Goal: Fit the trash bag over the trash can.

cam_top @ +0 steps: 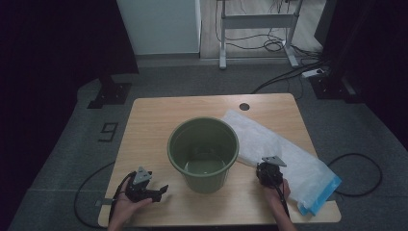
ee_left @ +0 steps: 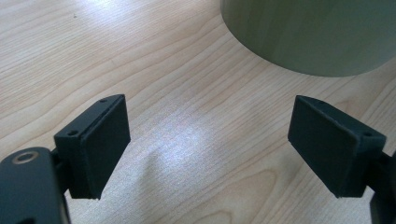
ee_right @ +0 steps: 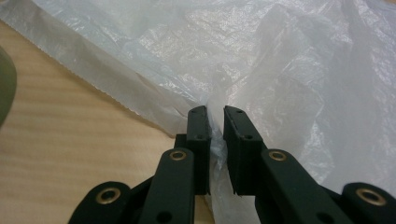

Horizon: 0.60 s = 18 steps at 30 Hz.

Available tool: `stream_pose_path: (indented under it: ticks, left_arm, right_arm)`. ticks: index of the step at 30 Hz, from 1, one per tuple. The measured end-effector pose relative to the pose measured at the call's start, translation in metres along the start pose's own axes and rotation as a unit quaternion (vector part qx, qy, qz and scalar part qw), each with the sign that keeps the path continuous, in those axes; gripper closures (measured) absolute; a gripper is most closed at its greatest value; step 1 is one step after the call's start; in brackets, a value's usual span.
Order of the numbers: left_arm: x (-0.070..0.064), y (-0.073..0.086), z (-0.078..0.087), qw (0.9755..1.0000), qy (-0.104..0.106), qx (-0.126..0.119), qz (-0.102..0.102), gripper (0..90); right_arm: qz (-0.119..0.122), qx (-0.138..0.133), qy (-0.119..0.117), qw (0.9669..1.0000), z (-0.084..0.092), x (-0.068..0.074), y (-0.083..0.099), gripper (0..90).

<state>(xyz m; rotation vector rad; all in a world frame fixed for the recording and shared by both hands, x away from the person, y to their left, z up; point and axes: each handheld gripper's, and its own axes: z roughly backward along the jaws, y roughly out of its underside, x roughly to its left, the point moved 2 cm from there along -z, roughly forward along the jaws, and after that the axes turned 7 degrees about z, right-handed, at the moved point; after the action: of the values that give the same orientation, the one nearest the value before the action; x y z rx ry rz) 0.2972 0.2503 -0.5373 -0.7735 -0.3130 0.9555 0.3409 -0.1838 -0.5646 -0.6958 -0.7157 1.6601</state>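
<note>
Table (cam_top: pixel 159 113): bag (ee_right: pixel 289 70) edge between jaws.

Bucket (cam_top: pixel 203 154): olive green all over, inside and out, plain; a paler green sheen on its floor.
Plastic bag (cam_top: pixel 284 154): translucent milky white, crinkled with glossy highlights; a bright blue band along its end at the lower right of the high view.
Table (cam_top: pixel 159 120): light wood with a fine wavy grain; one small dark round spot near its upper edge.
Left gripper (cam_top: pixel 146 186): matt black with a grey three-cornered plate.
Right gripper (cam_top: pixel 267 173): matt black with a grey plate; brass-coloured rings show in the right gripper view.
Floor (cam_top: pixel 57 159): dark grey carpet.
Cables (cam_top: pixel 353 173): black.
</note>
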Motion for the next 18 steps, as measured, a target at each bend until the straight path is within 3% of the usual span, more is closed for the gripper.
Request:
stream_pose_path:
  ticks: [3, 6, 9, 10, 14, 18]
  left_arm:
    - [-0.001, 0.000, -0.001, 1.0000, -0.001, 0.003, -0.002, 12.4]
    - [-0.002, 0.000, -0.002, 1.0000, -0.001, 0.005, -0.004, 12.4]
    - [-0.003, 0.001, -0.003, 1.0000, -0.002, 0.008, -0.005, 12.4]
    - [-0.003, 0.001, -0.004, 0.9999, -0.002, 0.009, -0.005, 12.4]
    - [-0.002, 0.002, -0.005, 0.9999, -0.002, 0.012, -0.005, 12.5]
    - [-0.002, 0.002, -0.005, 0.9999, -0.002, 0.012, -0.005, 12.6]
  right_arm:
    - [0.002, 0.001, -0.005, 1.0000, 0.008, -0.002, 0.007, 75.8]
    - [0.009, 0.000, -0.031, 0.9995, 0.012, 0.000, 0.005, 56.0]
    - [0.022, -0.010, -0.048, 0.9986, 0.013, 0.003, -0.001, 48.0]
    - [0.041, -0.013, -0.062, 0.9972, 0.012, 0.008, -0.010, 39.3]
    - [0.075, -0.016, -0.080, 0.9939, 0.004, 0.019, -0.025, 31.9]
    - [0.087, -0.010, -0.088, 0.9923, -0.013, 0.030, -0.039, 28.9]
